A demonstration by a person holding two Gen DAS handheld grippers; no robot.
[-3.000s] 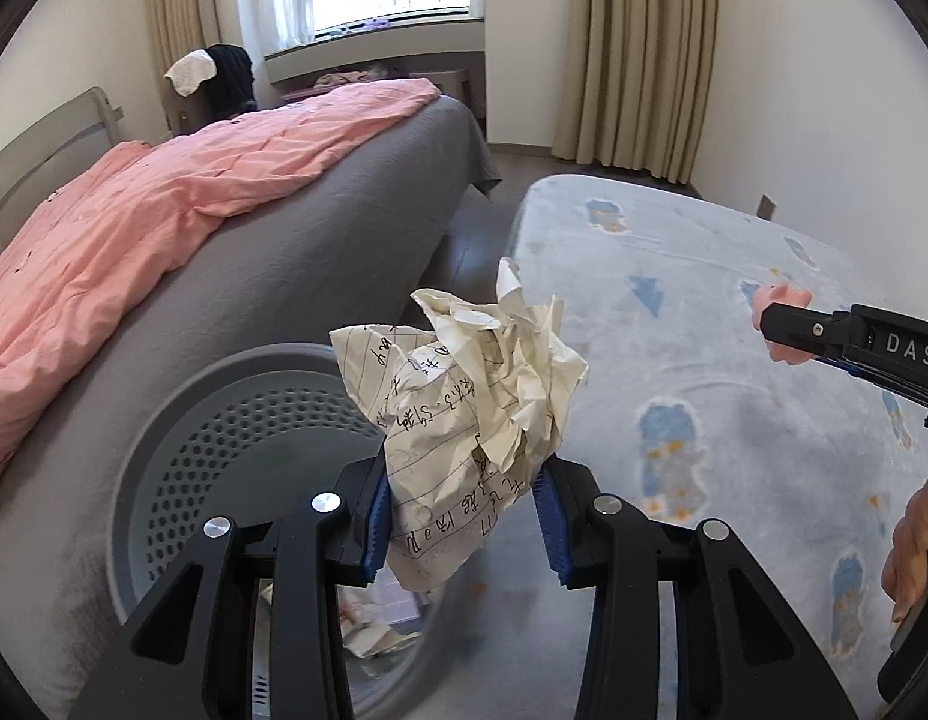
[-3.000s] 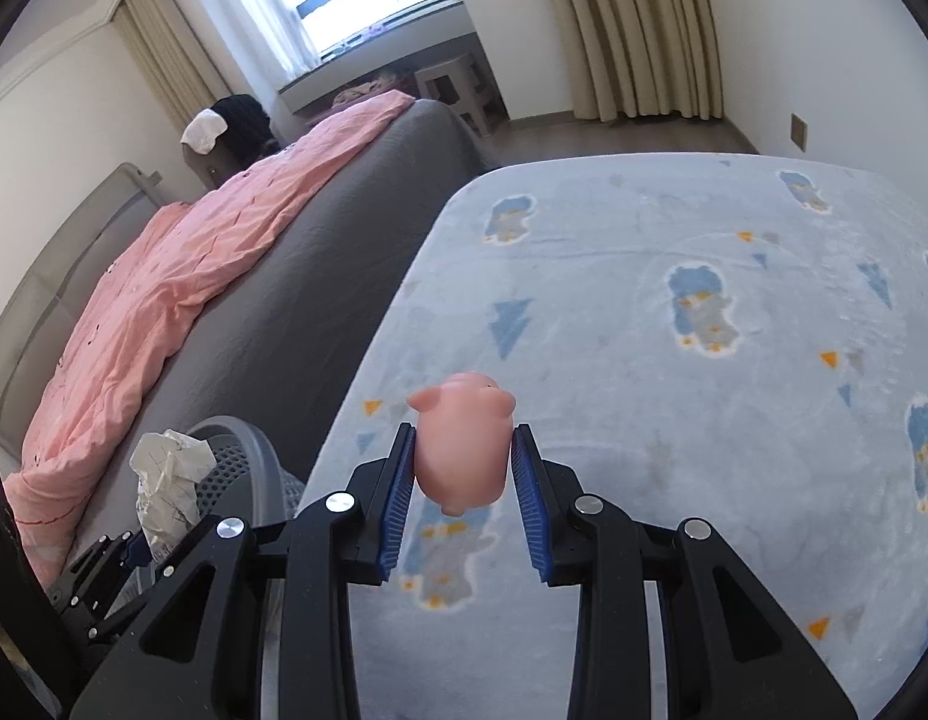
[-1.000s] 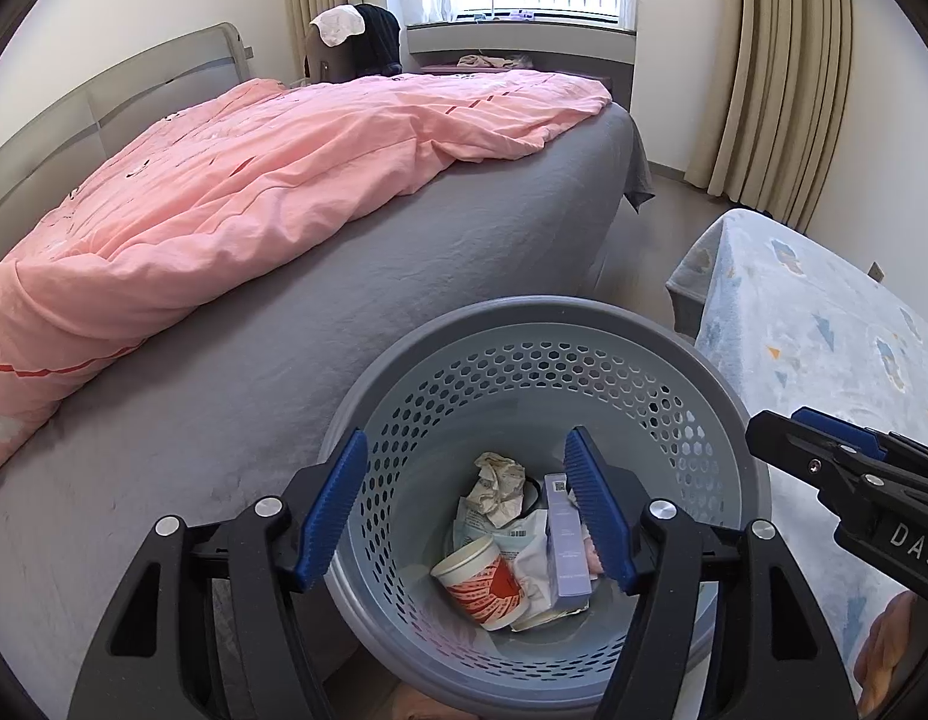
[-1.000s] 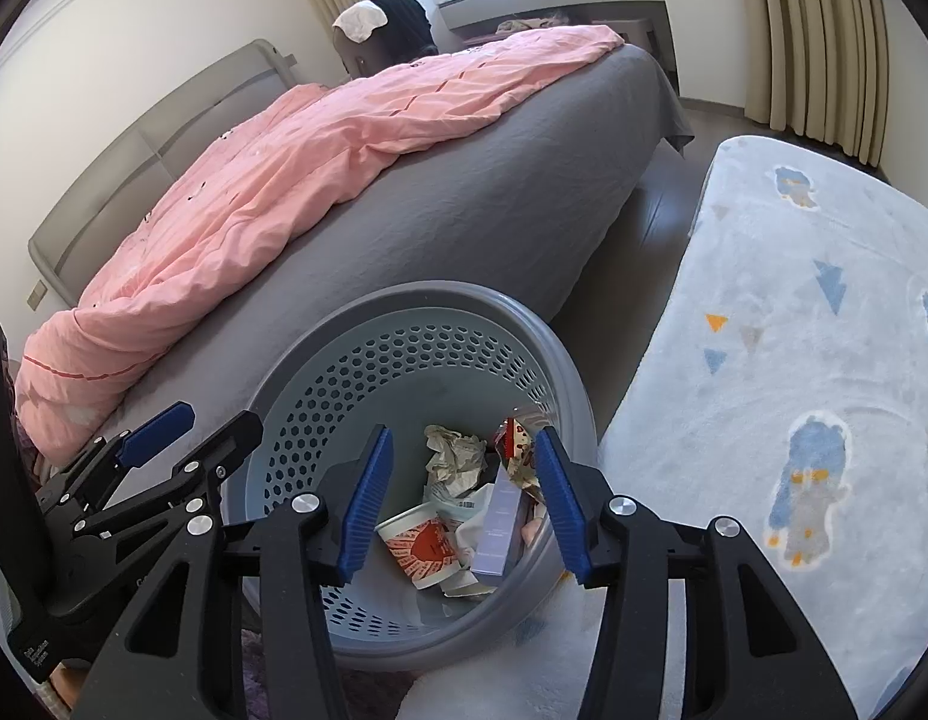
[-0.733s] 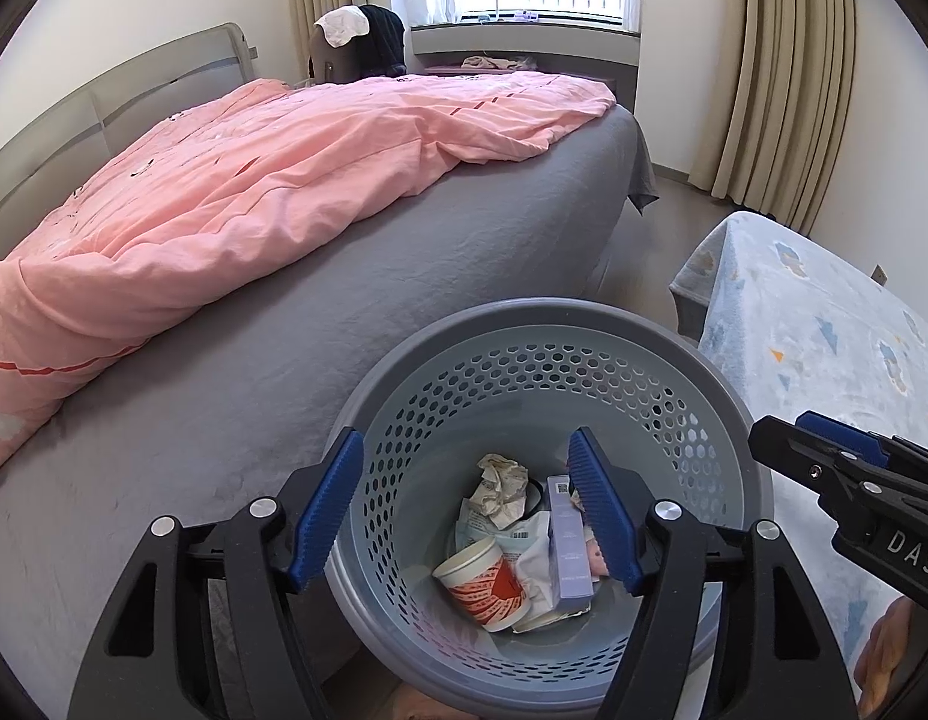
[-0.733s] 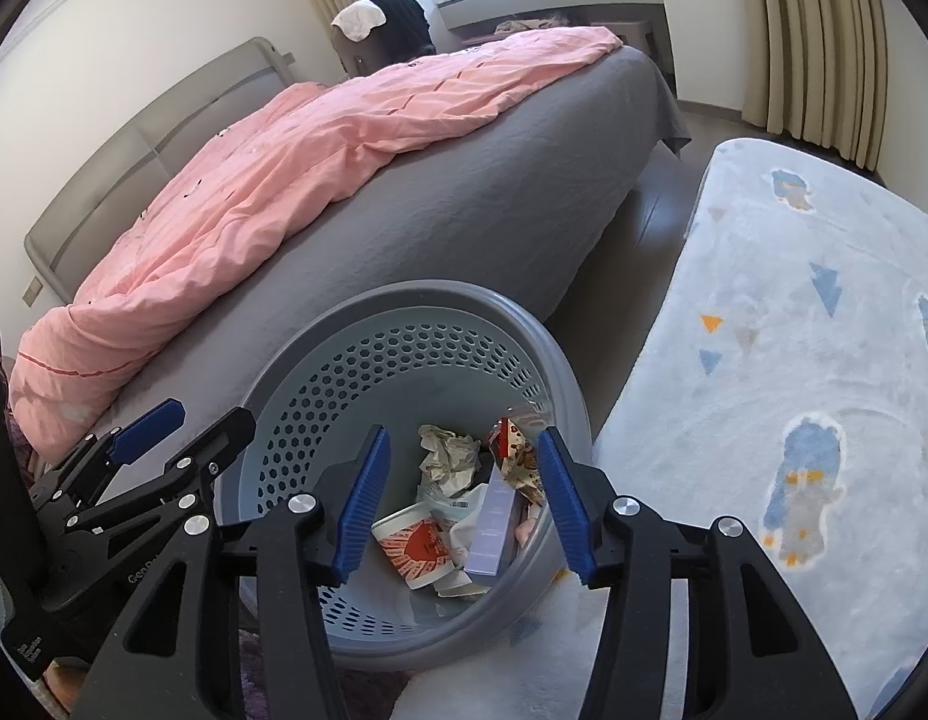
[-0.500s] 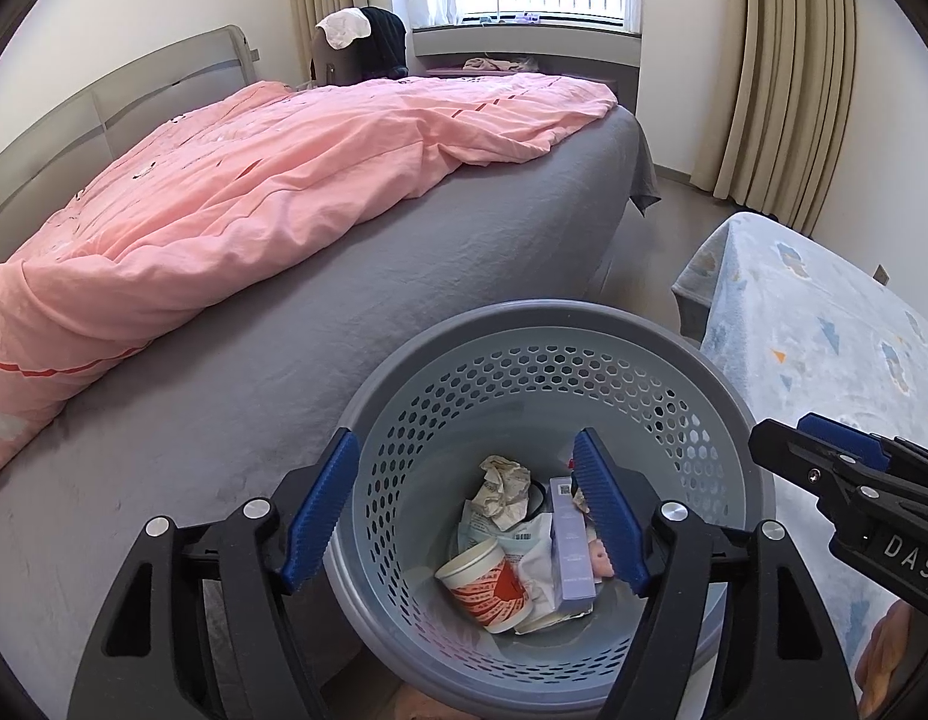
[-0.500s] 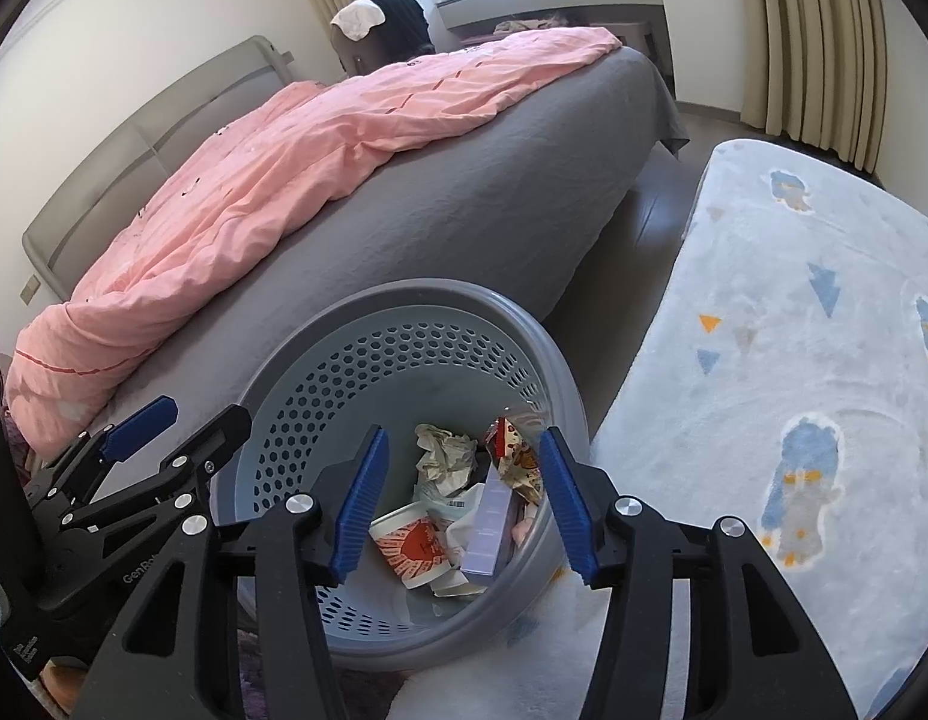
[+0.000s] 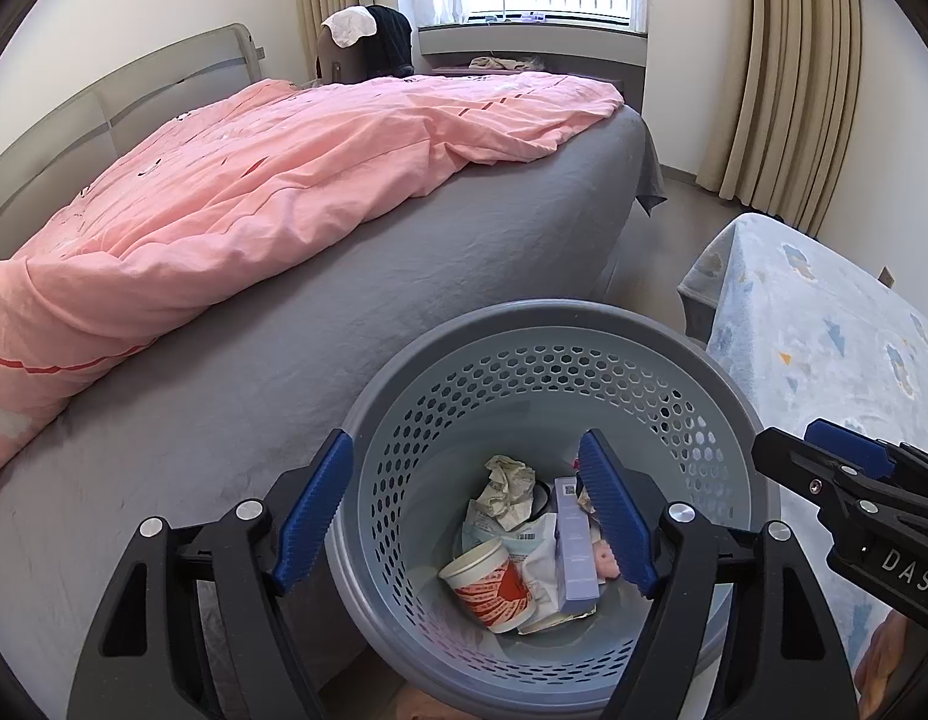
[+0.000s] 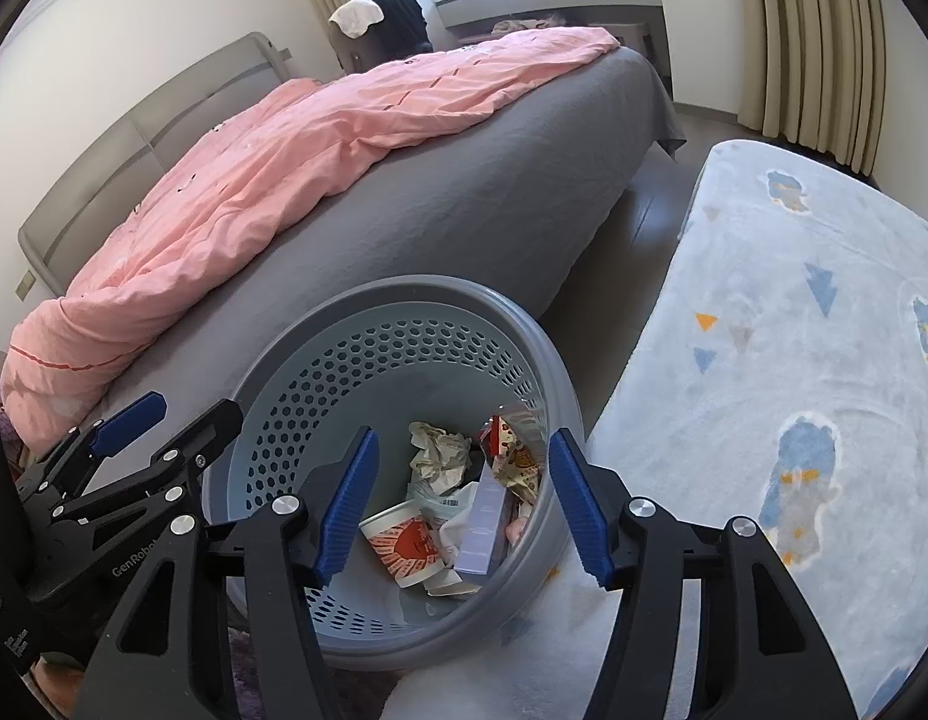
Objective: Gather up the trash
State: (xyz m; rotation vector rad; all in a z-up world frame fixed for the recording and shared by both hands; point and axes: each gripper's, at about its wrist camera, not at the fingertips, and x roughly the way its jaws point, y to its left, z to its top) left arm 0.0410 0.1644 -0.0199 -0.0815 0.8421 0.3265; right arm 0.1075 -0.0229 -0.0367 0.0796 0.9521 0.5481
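Note:
A grey perforated trash basket (image 9: pixel 524 324) stands on the floor beside the bed; it also shows in the right wrist view (image 10: pixel 404 294). Inside lie a crumpled paper ball (image 9: pixel 509 480), a red and white paper cup (image 9: pixel 491 582), a pale purple box (image 9: pixel 575 540), a pink toy (image 9: pixel 605 561) and wrappers. My left gripper (image 9: pixel 467 510) is open and empty above the basket. My right gripper (image 10: pixel 461 501) is open and empty above the basket too; it shows at the right in the left wrist view (image 9: pixel 848 480).
A bed with a grey sheet (image 9: pixel 404 276) and a pink duvet (image 9: pixel 254 180) lies left of the basket. A light blue patterned rug (image 10: pixel 794 360) covers the floor to the right. Curtains (image 9: pixel 788 72) and a window are at the back.
Three seconds ago my left gripper held a crumpled paper and my right held a pink toy; both now lie in the basket. Over the last second both open grippers have barely moved.

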